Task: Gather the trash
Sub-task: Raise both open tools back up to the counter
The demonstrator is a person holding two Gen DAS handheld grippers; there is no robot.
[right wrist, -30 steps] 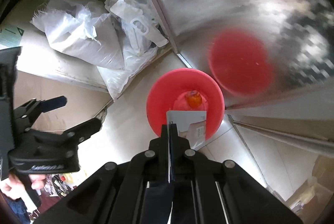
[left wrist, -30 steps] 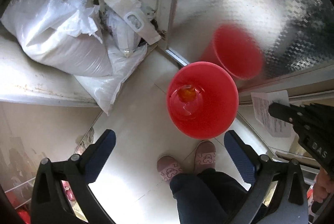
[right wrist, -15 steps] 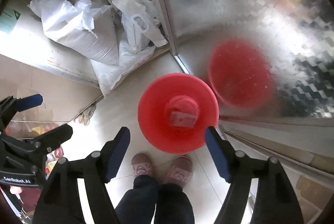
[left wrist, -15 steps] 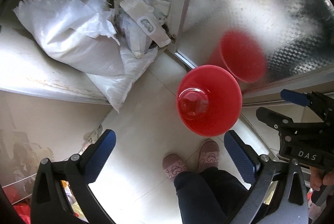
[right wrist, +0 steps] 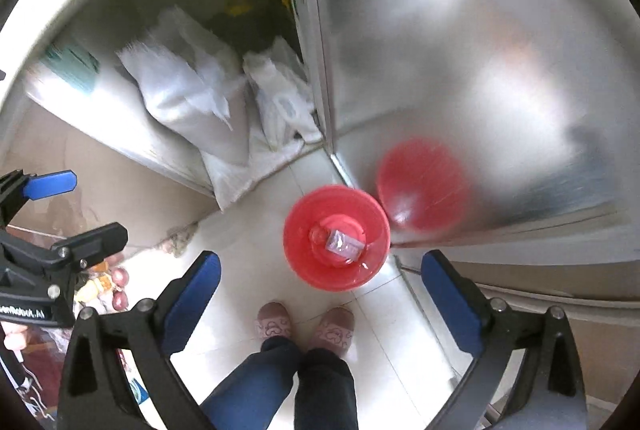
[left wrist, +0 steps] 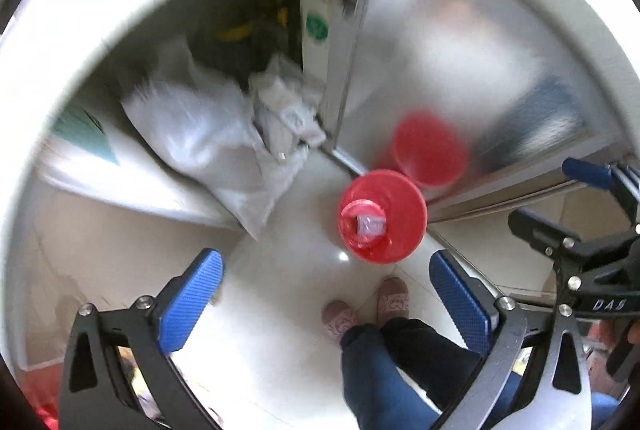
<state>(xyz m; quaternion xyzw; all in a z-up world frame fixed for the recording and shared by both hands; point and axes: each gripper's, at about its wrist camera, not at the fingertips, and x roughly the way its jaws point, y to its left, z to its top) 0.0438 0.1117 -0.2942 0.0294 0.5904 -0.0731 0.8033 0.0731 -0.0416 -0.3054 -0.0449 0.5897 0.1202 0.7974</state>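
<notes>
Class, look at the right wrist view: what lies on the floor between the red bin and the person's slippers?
Nothing: in the right wrist view the stretch from the red bin to the slippers is bare pale floor tile.

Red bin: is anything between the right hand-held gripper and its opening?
Nothing visible. The right hand-held gripper hangs open above the floor, and the red bin below it is uncovered, with a pale wrapper lying inside. The person's slippers stand beside the bin, not over it.

A bin (right wrist: pixel 336 238) stood on the floor (right wrist: pixel 248 254) just ahead of the person's slippers (right wrist: pixel 274 322), a wrapper (right wrist: pixel 344 242) lying inside it; sacks (right wrist: pixel 184 97) lay beyond the bin, to its left.
</notes>
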